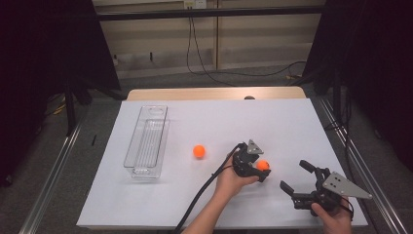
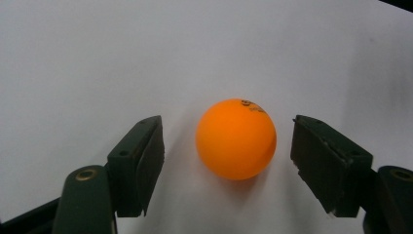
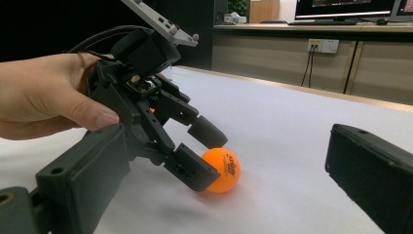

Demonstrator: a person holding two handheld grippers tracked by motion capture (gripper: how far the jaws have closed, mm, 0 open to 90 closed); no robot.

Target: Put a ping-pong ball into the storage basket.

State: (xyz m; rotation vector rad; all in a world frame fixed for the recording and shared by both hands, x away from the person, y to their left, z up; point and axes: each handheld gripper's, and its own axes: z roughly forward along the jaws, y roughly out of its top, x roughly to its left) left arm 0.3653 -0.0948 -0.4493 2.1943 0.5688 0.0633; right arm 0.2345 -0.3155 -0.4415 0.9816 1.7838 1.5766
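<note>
White paper-covered table [image 1: 160, 204] holds a clear rectangular plastic tray [image 1: 146, 141] at left, empty; right gripper [image 1: 298, 178] rests at right, jaws wide apart, gripping nothing; left gripper [image 1: 260, 170] straddles 1 small orange ping-pong ball [image 2: 236, 139] on the table, jaws part-open, gap at each pad, not touching; a 2nd orange ball [image 1: 198, 151] sits loose just right of the tray.

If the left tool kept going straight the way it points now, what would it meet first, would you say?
Most likely the orange ball, which sits on the white table between the left tool's open jaws, not yet touched by either pad.
</note>
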